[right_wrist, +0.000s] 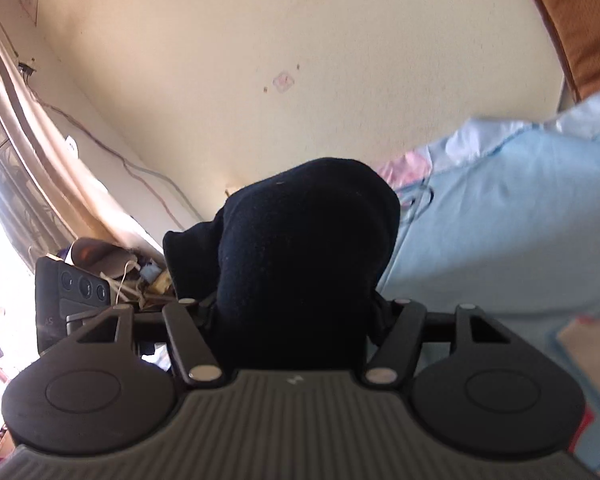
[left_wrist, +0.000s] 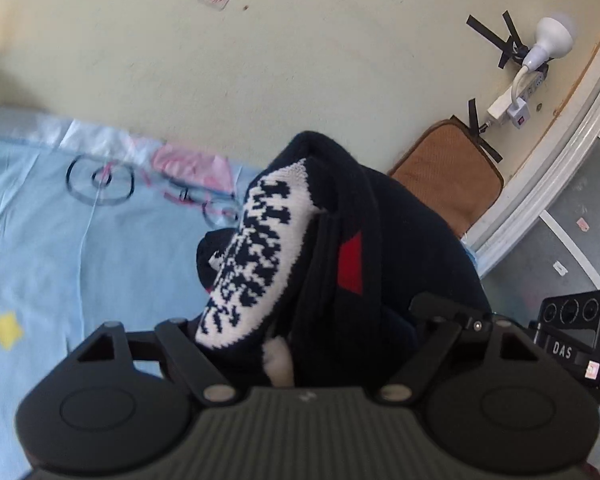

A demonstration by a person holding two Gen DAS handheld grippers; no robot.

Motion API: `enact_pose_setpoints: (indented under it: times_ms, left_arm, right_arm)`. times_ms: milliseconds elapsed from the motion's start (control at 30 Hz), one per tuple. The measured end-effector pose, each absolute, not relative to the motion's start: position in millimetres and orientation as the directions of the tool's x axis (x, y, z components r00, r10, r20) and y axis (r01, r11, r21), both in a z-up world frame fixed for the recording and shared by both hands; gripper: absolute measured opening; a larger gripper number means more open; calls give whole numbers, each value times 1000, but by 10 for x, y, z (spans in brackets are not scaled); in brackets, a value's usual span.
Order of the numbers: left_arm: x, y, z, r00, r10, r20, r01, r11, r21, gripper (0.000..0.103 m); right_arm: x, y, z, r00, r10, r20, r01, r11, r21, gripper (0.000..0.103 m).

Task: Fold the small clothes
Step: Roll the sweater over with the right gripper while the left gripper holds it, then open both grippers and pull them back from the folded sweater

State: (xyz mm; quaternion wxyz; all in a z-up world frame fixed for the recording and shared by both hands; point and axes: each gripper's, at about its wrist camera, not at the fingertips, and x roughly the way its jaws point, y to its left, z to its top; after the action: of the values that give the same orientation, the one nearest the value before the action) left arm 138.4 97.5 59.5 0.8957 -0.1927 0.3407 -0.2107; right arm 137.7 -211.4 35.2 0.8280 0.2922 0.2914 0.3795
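Navy knit garment with a white band of navy blocky pattern and a small red patch. Light blue bedsheet with a yellow star, black rings and pink marks. Cream wall. Brown cushion. White lamp. Black tape strips. Beige curtain. Both hand-held grippers dark grey-black.

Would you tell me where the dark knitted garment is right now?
The dark knitted garment fills the centre of both wrist views, bunched between each gripper's fingers above the light blue sheet, in front of the cream wall.
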Motion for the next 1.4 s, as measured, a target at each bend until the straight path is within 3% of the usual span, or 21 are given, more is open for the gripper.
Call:
enact_pose_setpoints:
  times_ms: [133, 267, 333, 467, 733, 1100, 1400]
  left_arm:
    - [2050, 724, 601, 706, -444, -552, 208, 875, -437, 82]
    - [2433, 433, 283, 693, -293, -658, 103, 944, -312, 80]
    - [2434, 354, 152, 713, -253, -654, 84, 957, -278, 93]
    - [2269, 288, 211, 735, -192, -650, 50, 972, -230, 94]
    - [1335, 241, 474, 801, -24, -598, -14, 998, -58, 94]
    - [329, 62, 150, 770, -9, -639, -11, 1000, -27, 95]
    - [0, -33, 51, 764, 15, -645, -23, 1000, -3, 98]
  right_arm:
    - [1862, -2127, 268, 641, 715, -278, -408, 625, 666, 67]
    - [2174, -2087, -108, 662, 613, -431, -270, 732, 626, 70]
    - [2231, -2170, -242, 656, 606, -451, -219, 724, 654, 77]
    - [2136, -2254, -220, 676, 598, -431, -224, 724, 653, 84]
    - [1602, -2333, -20, 716, 527, -457, -211, 788, 578, 86]
    - [197, -2392, -80, 772, 365, -520, -177, 909, 377, 86]
    - [-104, -2461, -121, 780, 367, -506, -175, 906, 386, 88]
